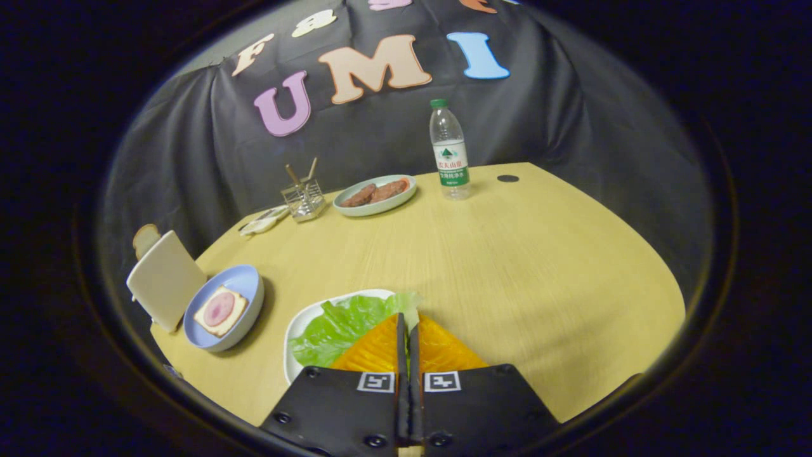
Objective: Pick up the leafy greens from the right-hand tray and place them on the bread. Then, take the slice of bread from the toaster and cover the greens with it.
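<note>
gripper fingers pressed together over leafy greens on tray, grip unclear; table open 12–3 o'clock to far edge.

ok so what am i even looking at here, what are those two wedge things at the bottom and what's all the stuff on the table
This comes from a fisheye camera that rides on a hand-held gripper and looks forward along it, so the picture is round and bent. The two wedges are the gripper's fingers. They are closed together with barely a gap, right over the lettuce on a white tray; whether a leaf is pinched between them I cannot tell.

All of it sits on a wooden table. Left of the tray is a blue bowl holding bread with a round pink slice on top. Beside that stands a white toaster with another bread slice poking up behind. Further back are a plate of meat, a water bottle and a small wire rack.
</note>
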Demonstrator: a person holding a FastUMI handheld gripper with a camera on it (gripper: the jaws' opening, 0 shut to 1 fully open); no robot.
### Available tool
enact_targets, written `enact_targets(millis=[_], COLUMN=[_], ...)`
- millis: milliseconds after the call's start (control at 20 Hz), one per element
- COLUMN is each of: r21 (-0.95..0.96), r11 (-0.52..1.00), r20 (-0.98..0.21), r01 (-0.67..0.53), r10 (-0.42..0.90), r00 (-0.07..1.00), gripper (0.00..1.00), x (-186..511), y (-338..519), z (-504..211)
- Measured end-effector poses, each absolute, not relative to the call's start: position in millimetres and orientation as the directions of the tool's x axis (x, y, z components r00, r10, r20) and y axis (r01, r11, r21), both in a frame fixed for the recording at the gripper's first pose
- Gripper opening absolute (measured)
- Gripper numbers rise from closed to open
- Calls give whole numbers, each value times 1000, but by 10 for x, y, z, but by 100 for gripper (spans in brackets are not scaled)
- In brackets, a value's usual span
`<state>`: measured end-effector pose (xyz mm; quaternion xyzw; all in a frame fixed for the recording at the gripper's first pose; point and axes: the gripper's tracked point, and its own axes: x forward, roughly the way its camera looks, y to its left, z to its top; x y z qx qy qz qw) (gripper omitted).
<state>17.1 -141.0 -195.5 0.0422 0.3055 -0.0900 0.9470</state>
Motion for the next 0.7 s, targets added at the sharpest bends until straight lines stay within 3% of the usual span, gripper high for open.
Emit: enact_targets(millis=[700], r21=[143], r11=[986], r20=[-343], r01=[83], r10=[-30], r00=[939], gripper=[3], x=[233], y=[-929], z=[-1114])
